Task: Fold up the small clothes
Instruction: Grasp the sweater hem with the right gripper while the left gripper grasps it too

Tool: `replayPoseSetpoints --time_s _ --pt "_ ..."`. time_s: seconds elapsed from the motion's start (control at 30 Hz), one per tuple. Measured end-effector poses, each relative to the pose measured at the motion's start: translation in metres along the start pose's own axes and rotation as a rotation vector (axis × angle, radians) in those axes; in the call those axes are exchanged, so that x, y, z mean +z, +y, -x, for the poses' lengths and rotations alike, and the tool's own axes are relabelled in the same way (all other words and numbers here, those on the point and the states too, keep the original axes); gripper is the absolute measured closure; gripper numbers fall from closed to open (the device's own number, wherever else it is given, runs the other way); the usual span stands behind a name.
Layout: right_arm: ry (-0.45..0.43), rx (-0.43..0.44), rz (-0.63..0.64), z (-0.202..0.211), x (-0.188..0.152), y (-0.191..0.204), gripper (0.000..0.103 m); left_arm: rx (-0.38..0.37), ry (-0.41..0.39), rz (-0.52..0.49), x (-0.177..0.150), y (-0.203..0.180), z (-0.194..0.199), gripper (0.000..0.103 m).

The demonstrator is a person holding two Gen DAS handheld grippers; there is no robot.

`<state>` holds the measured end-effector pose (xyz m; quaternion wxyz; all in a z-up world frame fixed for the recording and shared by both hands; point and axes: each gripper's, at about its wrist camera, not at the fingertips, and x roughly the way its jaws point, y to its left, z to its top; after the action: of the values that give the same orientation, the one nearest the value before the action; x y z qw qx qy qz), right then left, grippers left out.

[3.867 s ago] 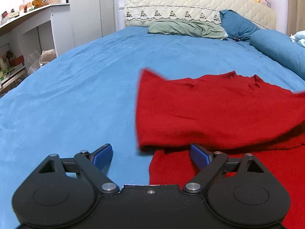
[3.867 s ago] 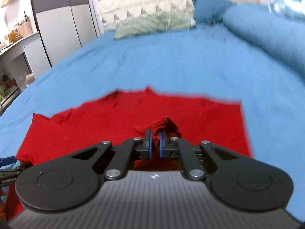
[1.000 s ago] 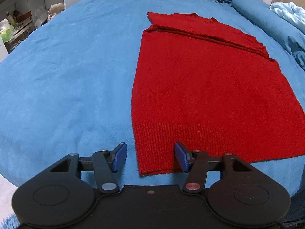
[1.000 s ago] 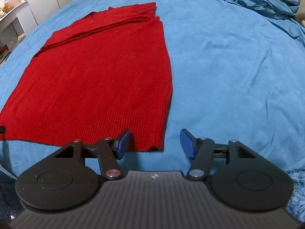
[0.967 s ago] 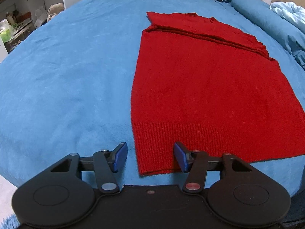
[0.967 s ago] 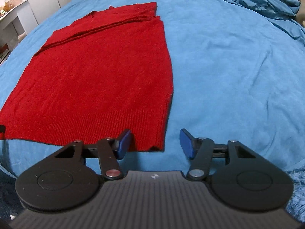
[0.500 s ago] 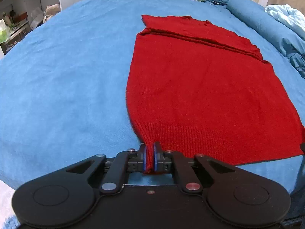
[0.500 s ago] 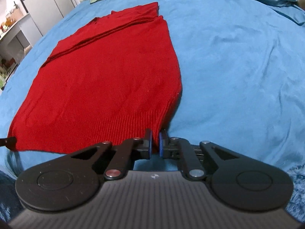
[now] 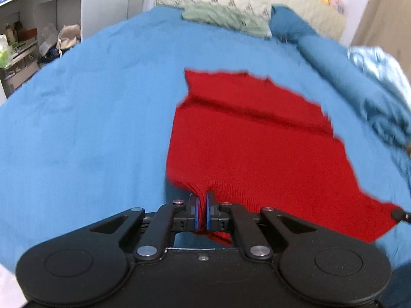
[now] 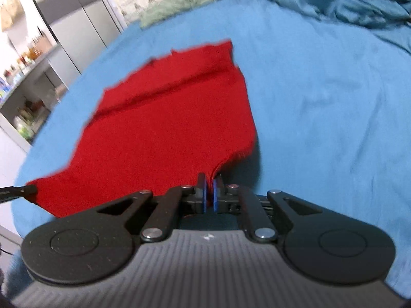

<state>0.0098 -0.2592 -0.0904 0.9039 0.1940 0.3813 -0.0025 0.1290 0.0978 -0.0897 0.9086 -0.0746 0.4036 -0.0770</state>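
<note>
Left wrist view: the left gripper (image 9: 201, 211) is pinching the near left corner of a red sweater (image 9: 257, 148), its blue pads pressed together on the ribbed hem. The rest of the sweater is lying spread on a blue bed cover (image 9: 90, 128), with the pinched corner lifting clear of the cover (a shadow is showing beneath it). At the far right edge, the tip of the other gripper is just showing at the opposite hem corner. A green pillow (image 9: 226, 18) is resting near the headboard.

Right wrist view: the right gripper (image 10: 209, 195) is clamping the near right corner of the same sweater (image 10: 167, 133), pads squeezed shut on the knit. The hem is sagging between the two held corners.

The knit is looking soft, limp and light, likely to drape and stretch rather than hold shape. The two hem corners seem the sensible places to hold it, keeping the edge taut for folding.
</note>
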Motion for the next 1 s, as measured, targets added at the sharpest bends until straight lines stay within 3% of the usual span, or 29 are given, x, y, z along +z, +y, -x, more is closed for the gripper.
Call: replayPoseSetpoints --time_s 0.27,0.4,0.5,0.6,0.73,0.9,0.93,0.97,1.0 --pt "-0.116 0.106 -0.087 -0.018 0.13 0.006 0.083 0.007 -0.153 -0.02 0.145 -0.028 -0.039 0.098" --pt "-0.165 0.114 -0.102 -0.062 0.209 0.005 0.083 0.054 -0.197 0.013 0.217 -0.04 -0.096 0.098" --pt "-0.145 0.096 -0.116 -0.119 0.259 0.004 0.083 0.088 -0.168 0.064 0.259 -0.043 -0.163 0.098" --pt "-0.102 0.05 -0.11 -0.187 0.286 0.003 0.083 0.108 -0.116 0.126 0.274 -0.035 -0.233 0.098" --pt "-0.055 0.007 -0.123 -0.267 0.288 -0.011 0.083 0.148 -0.035 0.159 0.264 -0.026 -0.312 0.098" --pt "-0.064 -0.019 -0.103 -0.315 0.286 -0.027 0.083 0.156 -0.047 0.132 0.268 -0.016 -0.343 0.095" --pt "-0.072 -0.015 -0.099 -0.32 0.288 -0.029 0.081 0.164 -0.056 0.139 0.27 -0.014 -0.343 0.091" --pt "-0.078 -0.018 -0.099 -0.323 0.288 -0.031 0.075 0.17 -0.072 0.149 0.271 -0.012 -0.34 0.072" --pt "-0.084 -0.024 -0.098 -0.325 0.289 -0.032 0.051 0.169 -0.091 0.151 0.268 -0.013 -0.333 0.056"
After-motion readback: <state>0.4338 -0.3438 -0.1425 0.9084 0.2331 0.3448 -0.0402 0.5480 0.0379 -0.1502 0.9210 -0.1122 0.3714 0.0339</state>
